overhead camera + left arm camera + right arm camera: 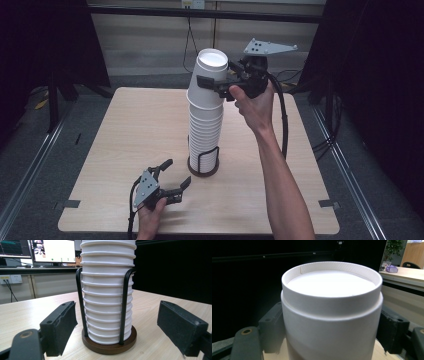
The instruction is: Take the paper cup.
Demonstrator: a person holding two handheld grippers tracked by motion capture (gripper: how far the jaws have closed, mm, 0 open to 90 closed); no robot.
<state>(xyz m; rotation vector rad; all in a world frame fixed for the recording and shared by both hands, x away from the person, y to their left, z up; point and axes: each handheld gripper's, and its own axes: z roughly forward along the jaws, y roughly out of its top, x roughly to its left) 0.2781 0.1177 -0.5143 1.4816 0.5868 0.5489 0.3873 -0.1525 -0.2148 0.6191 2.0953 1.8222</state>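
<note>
A tall stack of upside-down white paper cups (205,135) stands in a black wire holder on a round brown base (203,170) near the table's middle. My right gripper (218,81) is shut on the top cup (209,77), one jaw on each side of its wall; up close the top cup (332,312) has its flat bottom facing up. My left gripper (173,172) stands open on the table just in front-left of the holder. In the left gripper view the stack (107,292) and the base (110,346) sit between the spread jaws without touching them.
The light wooden table (125,130) has free room left and right of the stack. A cable (284,120) trails from my right gripper beside the forearm. Dark curtains stand at both sides, and monitors (53,251) sit on a desk behind.
</note>
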